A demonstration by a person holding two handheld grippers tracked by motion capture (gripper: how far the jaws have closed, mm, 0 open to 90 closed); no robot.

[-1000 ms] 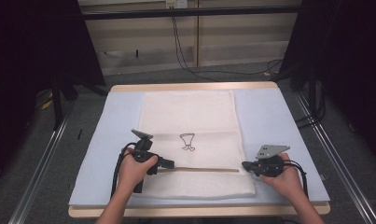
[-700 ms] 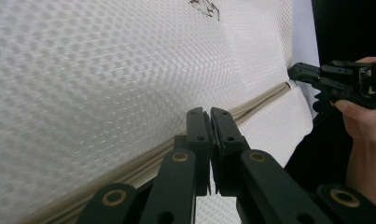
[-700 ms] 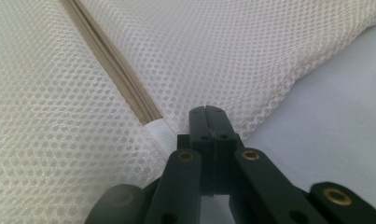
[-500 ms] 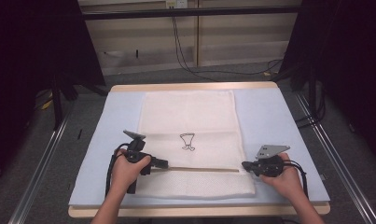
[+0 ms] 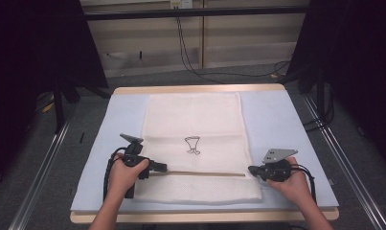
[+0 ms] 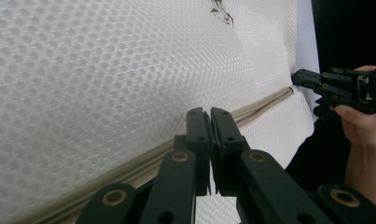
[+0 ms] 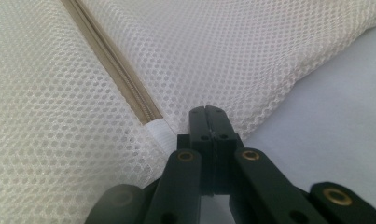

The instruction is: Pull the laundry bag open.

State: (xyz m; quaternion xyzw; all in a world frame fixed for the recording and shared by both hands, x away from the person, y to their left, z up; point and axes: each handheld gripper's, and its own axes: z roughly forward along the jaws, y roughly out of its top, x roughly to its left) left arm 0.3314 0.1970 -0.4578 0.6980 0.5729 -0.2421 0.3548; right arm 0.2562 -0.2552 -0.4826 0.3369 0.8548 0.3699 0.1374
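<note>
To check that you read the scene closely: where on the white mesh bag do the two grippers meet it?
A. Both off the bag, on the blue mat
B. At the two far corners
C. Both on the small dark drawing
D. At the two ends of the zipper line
D: the left gripper and the right gripper sit at opposite ends of the zipper that crosses the mesh bag, jaws shut.

Bare table (image 5: 277,115) around mesh bag (image 5: 195,120)

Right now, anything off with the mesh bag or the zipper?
Nothing stands out. The mesh bag lies flat and square on the table, zipper straight, no tears visible. Left gripper and right gripper sit shut at its ends.
</note>
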